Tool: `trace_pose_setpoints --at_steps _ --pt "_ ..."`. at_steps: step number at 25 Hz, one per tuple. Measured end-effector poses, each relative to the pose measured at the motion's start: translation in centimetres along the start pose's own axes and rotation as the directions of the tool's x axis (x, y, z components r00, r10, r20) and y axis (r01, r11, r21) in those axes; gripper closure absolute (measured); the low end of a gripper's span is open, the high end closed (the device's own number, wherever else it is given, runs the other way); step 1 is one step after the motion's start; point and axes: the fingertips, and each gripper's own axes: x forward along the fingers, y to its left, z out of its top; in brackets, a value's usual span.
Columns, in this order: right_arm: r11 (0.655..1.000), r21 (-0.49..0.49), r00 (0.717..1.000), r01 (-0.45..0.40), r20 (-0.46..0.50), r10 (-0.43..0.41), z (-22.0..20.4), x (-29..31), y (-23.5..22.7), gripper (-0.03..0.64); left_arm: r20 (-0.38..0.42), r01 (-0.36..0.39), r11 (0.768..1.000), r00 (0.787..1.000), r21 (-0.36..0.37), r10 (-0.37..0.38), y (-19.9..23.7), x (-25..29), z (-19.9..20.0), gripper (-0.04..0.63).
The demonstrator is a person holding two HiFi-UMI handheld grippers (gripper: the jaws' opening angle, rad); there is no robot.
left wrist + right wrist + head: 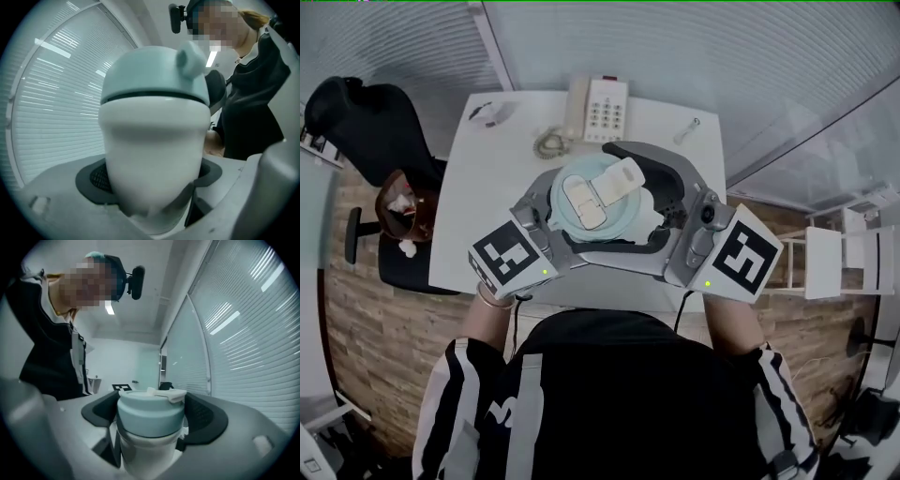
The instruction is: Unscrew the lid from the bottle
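A white bottle [152, 154] with a pale blue lid [595, 202] is held upright over the front of the table, seen from above in the head view. My left gripper [567, 234] is shut on the bottle's white body; in the left gripper view [150, 192] the body fills the space between the jaws. From the right, my right gripper [649, 202] is shut on the lid [150, 416], its dark pads [206, 420] pressing both sides. A white flip tab [168, 393] lies across the lid's top.
The white table [478, 216] carries a desk telephone [598, 108] with a coiled cord, a small pen-like item [687, 129] and a small object [492, 112] at the back left. A black chair [366, 131] stands to the left, a white rack [830, 262] to the right.
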Motion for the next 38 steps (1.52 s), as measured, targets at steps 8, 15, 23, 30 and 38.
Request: trace_pose_setpoints --at_steps 8,15,23,30,38 --pt "0.932 0.034 0.933 -0.36 0.002 0.36 0.1 -0.3 2.9 0.177 -0.05 0.274 0.962 0.961 0.01 -0.274 -4.0 -1.3 -0.1 0.147" --pt "0.817 0.0 0.817 -0.576 0.008 0.576 0.0 -1.0 5.2 0.176 -0.097 0.398 0.917 0.913 0.008 -0.396 -6.3 -1.9 -1.0 0.149" --pt "0.668 0.022 0.668 -0.744 0.047 0.743 0.4 -1.6 6.5 0.175 -0.104 0.468 0.882 0.881 0.047 -0.462 -7.7 -2.1 -0.8 0.147" --pt "0.942 -0.025 0.939 -0.334 0.076 0.335 1.2 -0.6 2.3 0.169 -0.034 0.205 0.979 0.978 0.019 -0.204 -2.7 -1.8 -1.2 0.147" --pt "0.979 0.0 0.97 0.205 0.135 -0.203 1.0 0.9 -0.5 0.164 0.006 -0.145 0.989 0.989 0.029 0.145 2.8 -1.9 -0.8 0.147"
